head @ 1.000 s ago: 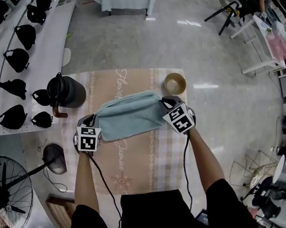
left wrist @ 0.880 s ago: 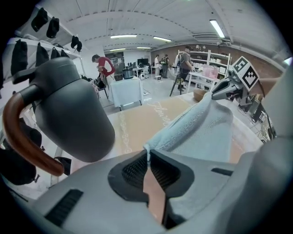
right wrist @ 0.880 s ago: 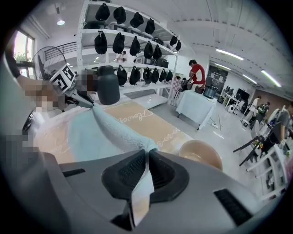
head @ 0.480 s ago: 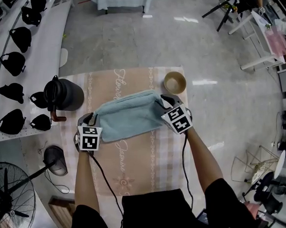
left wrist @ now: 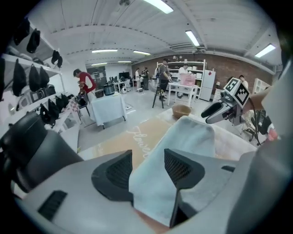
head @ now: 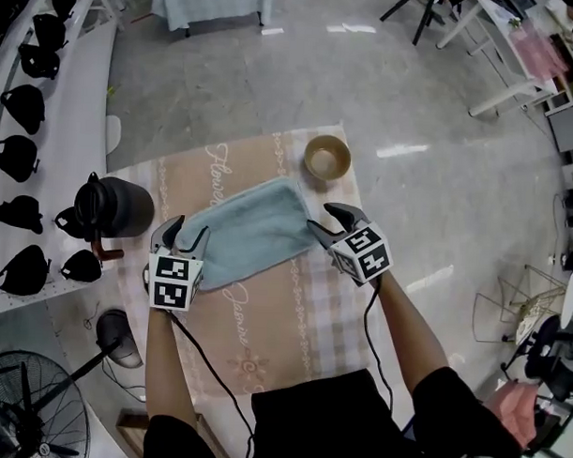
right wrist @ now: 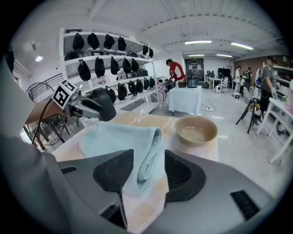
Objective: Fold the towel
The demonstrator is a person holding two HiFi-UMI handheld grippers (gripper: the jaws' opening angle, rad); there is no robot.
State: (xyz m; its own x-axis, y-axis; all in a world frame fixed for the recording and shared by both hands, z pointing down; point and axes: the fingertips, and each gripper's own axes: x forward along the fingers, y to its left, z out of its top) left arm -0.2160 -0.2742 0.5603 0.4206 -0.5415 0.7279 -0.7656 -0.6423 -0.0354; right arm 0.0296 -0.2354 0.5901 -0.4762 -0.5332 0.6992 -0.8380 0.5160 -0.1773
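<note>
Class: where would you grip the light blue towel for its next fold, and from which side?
Probably the two short ends, each approached from outside: the towel lies as a flat folded strip, with one end inside the opening left claw, one inside the opening right claw.

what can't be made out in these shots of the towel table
Tablecloth lettering: head view, middle covered by the towel.
Black jug: head view, contents hidden inside its dark body.
Black items on the shelf: head view, too small to identify; some cut by the left edge.
</note>
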